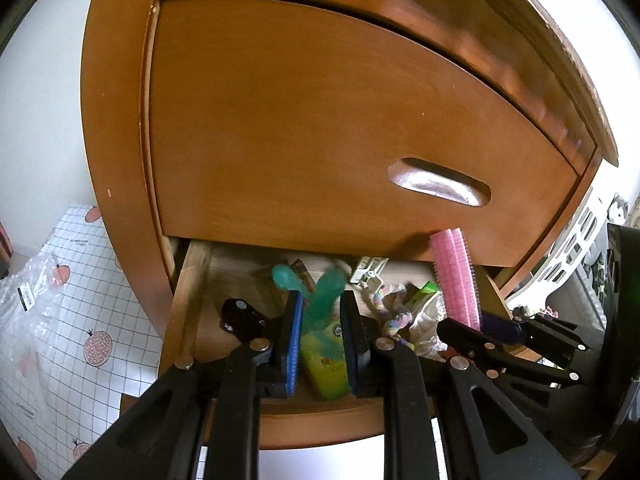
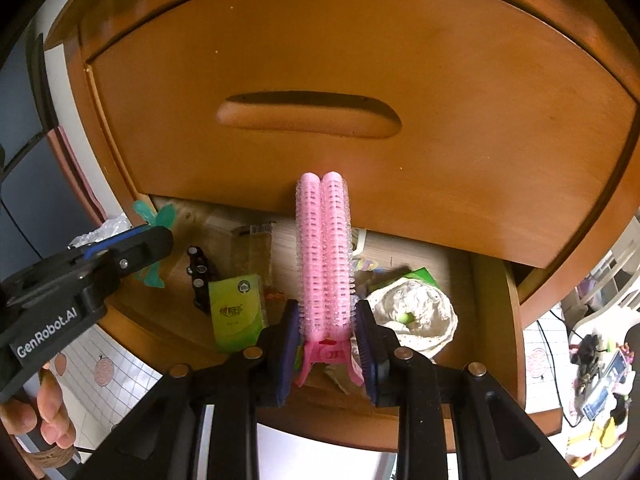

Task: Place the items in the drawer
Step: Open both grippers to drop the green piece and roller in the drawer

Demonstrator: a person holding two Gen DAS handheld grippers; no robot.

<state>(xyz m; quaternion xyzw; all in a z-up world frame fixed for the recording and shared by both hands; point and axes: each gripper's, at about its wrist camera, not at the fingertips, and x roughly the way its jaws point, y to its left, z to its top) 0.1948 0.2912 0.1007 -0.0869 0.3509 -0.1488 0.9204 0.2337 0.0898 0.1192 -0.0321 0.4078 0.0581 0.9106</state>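
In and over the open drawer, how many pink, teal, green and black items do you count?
Pink: 1, the roller clip
Teal: 1, the plastic piece
Green: 2, the packet and the paper scrap
Black: 1, the small black item
Total: 5
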